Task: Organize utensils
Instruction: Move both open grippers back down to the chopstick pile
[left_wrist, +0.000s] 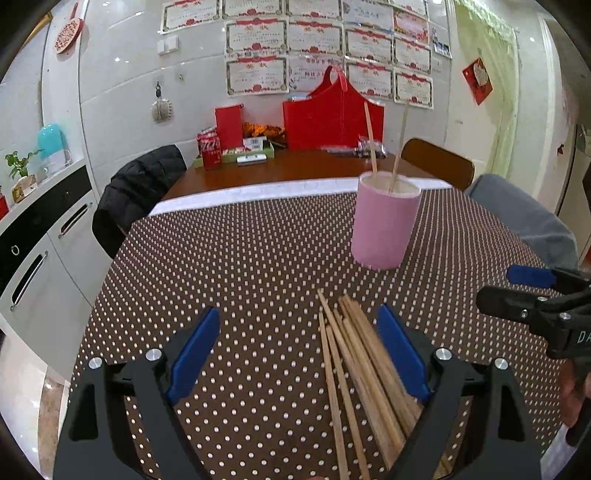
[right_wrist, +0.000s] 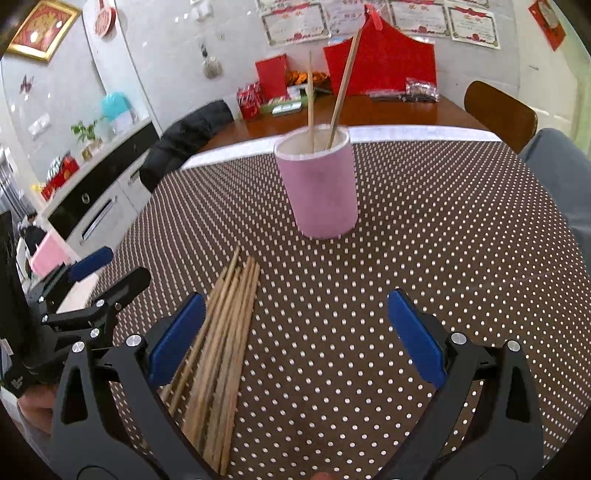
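- Left tool (left_wrist: 299, 354), black with blue pads: spread wide, gripping nothing.
- About seven loose wooden chopsticks (left_wrist: 364, 373) lie bundled on the brown polka-dot bench (left_wrist: 240, 258), just beside its right pad.
- Two chopsticks (left_wrist: 370, 138) stand in one pink cylindrical holder (left_wrist: 384, 225).
- Right tool (right_wrist: 295, 332): spread wide, empty.

A lived-in home dining room. The desk (left_wrist: 258, 236) wears a brown polka-dot cloth, with a wooden chair (left_wrist: 439, 162) at its far right corner and a black jacket (left_wrist: 140, 192) draped over another chair to its left. Behind the desk, award certificates (left_wrist: 314, 48) cover the tiled wall above a red bag (left_wrist: 332, 118) and snack packets. Left of the desk stands a white cabinet (left_wrist: 44, 258) bearing a potted plant (left_wrist: 20, 166).
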